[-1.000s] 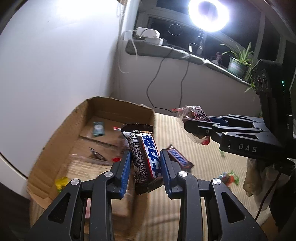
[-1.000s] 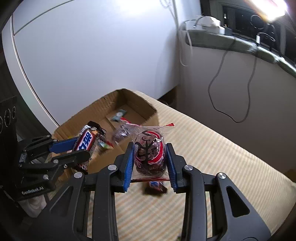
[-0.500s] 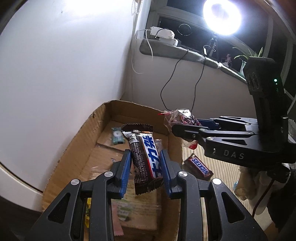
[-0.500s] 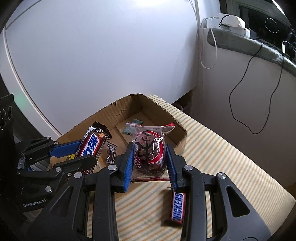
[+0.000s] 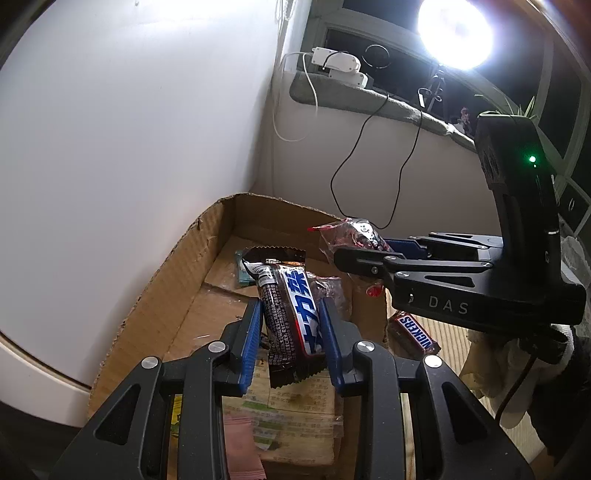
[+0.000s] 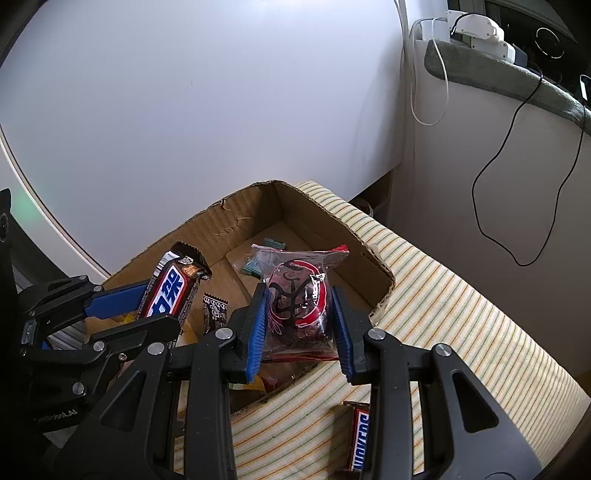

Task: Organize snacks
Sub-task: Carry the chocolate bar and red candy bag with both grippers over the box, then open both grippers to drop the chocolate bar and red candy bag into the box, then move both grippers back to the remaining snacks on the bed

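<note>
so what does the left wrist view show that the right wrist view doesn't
Only the left wrist view: a bright lamp, a potted plant on the sill, and a pink packet low in the box.

Only the right wrist view: a small dark sachet in the box.

Both: the cardboard box, the left tongs shut on a chocolate bar, the right tongs shut on a clear snack bag, and a Snickers bar outside the box.
</note>
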Motion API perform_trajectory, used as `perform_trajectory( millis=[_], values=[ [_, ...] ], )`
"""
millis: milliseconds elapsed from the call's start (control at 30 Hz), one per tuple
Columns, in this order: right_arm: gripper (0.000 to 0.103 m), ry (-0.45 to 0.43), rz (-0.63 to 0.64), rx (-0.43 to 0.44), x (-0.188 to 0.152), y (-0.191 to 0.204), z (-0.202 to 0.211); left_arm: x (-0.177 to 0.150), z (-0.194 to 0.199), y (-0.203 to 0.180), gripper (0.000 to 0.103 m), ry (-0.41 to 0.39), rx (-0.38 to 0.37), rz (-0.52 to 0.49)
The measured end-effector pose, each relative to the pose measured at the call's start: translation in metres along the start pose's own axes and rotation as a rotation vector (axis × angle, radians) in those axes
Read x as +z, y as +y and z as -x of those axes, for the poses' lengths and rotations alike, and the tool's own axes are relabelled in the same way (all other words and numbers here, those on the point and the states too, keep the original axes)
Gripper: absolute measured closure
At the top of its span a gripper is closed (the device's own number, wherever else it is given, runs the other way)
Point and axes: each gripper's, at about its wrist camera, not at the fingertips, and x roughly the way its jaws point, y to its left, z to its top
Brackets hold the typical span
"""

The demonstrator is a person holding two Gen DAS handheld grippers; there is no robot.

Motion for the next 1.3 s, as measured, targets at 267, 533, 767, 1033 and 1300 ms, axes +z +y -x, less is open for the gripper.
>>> perform_trajectory(
  millis=[267, 533, 767, 1033, 1300],
  values=[
    [0.056, -0.014, -0.012, -0.014, 0.002, 0.000, 0.000, 0.000, 0.003, 0.004, 0.073, -0.007, 0.015, 0.007],
    [0.023, -0.051, -0.009, -0.051, 0.002, 0.001, 0.012, -0.002, 0.005, 0.002, 0.039, -0.018, 0.036, -0.003],
    [0.013, -0.068, -0.004, -0.079, 0.002, 0.002, 0.024, -0.004, 0.009, 0.001, 0.037, -0.025, 0.048, -0.006],
    [0.012, -0.072, -0.025, -0.098, -0.003, -0.002, 0.043, -0.006, 0.021, -0.011, 0.037, -0.048, 0.039, -0.026],
    [0.012, -0.110, -0.029, -0.126, -0.021, -0.010, 0.078, -0.014, 0.036, -0.037, 0.037, -0.077, 0.010, -0.064]
  ],
)
